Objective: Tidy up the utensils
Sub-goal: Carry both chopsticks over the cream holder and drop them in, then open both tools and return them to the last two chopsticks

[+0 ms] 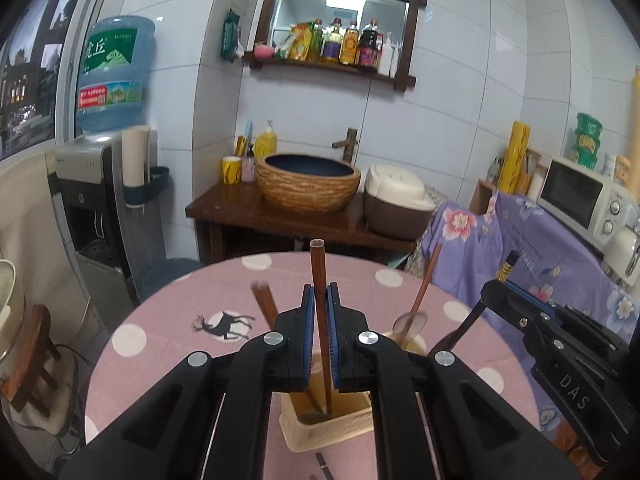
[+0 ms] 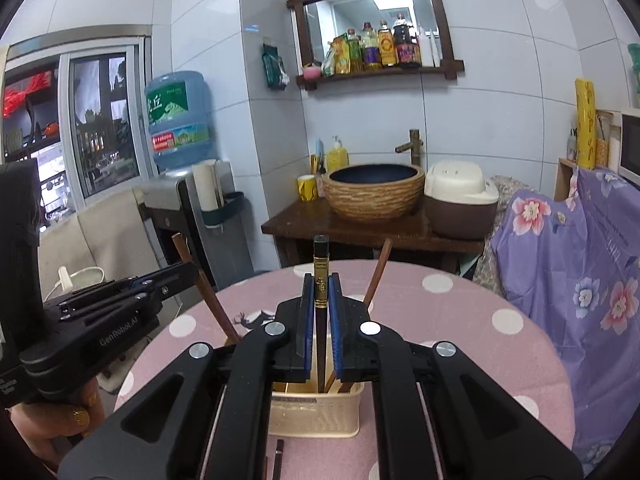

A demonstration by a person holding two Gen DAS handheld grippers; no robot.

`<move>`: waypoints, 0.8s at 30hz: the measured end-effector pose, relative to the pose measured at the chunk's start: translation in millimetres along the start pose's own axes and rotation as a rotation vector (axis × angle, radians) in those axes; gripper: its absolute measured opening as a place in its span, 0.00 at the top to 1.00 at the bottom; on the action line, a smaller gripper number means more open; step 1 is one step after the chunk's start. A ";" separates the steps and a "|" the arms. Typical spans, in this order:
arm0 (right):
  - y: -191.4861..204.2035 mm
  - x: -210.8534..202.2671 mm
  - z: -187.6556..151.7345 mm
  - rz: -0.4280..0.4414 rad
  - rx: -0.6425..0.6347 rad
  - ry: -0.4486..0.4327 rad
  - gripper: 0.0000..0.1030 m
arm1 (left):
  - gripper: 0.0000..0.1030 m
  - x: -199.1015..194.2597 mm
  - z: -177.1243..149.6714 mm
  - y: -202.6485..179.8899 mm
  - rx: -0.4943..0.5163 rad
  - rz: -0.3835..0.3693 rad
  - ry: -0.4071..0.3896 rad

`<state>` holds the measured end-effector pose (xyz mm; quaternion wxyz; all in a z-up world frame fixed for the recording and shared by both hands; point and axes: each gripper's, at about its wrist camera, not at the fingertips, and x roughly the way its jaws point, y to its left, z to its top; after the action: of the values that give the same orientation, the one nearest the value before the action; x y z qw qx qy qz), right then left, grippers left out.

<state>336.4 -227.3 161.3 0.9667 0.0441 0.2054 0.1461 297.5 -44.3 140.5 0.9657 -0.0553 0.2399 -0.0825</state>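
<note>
Utensils stand gathered in a cream slatted basket (image 2: 316, 412) on a round table (image 2: 460, 320) covered by a pink cloth with white dots and a dark deer print (image 1: 226, 324). From the left wrist view, the left gripper (image 1: 320, 312) is clamped on a brown wooden chopstick (image 1: 319, 276) whose lower end reaches down into the basket (image 1: 332, 428); a second brown chopstick (image 1: 264, 300) leans out to its left, and a wooden-handled spoon (image 1: 420, 300) leans to the right with its bowl at the rim. The right gripper (image 2: 321, 300) is clenched on a dark chopstick with a gold band (image 2: 321, 276), also standing in the basket, with brown sticks slanting up on either side of it. Each gripper shows at the edge of the other's view, close beside it over the basket, so the two crowd the same opening. A few loose dark sticks (image 2: 278, 456) lie flat on the cloth just in front of the basket. Beyond the table, a dark wooden counter (image 1: 248, 212) carries a woven-look basin (image 1: 308, 184) with a bamboo-style tap, a yellow cup and a rice cooker (image 1: 396, 200). A water dispenser (image 1: 104, 184) with a blue bottle stands by the window, a framed mirror shelf (image 1: 340, 28) holds sauce bottles, and a purple floral cloth (image 1: 540, 248) hangs under a microwave (image 1: 580, 196). A person's hand (image 2: 60, 420) with gold-painted nails holds the left gripper's handle.
</note>
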 end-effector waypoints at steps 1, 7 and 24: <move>-0.4 2.5 -3.9 0.000 0.002 0.007 0.92 | 0.93 3.3 -2.7 1.6 -0.003 -0.002 0.012; 0.7 8.0 -17.3 -0.017 -0.009 -0.006 0.92 | 0.92 18.9 -18.3 6.8 -0.010 0.006 0.057; 18.2 -62.5 -52.7 -0.041 -0.056 -0.094 0.32 | 0.13 -61.2 -86.5 24.7 0.019 0.022 -0.013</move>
<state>255.5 -227.5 139.9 0.9790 0.0193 0.1565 0.1296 206.7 -14.6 88.7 0.9685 -0.0441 0.2335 -0.0738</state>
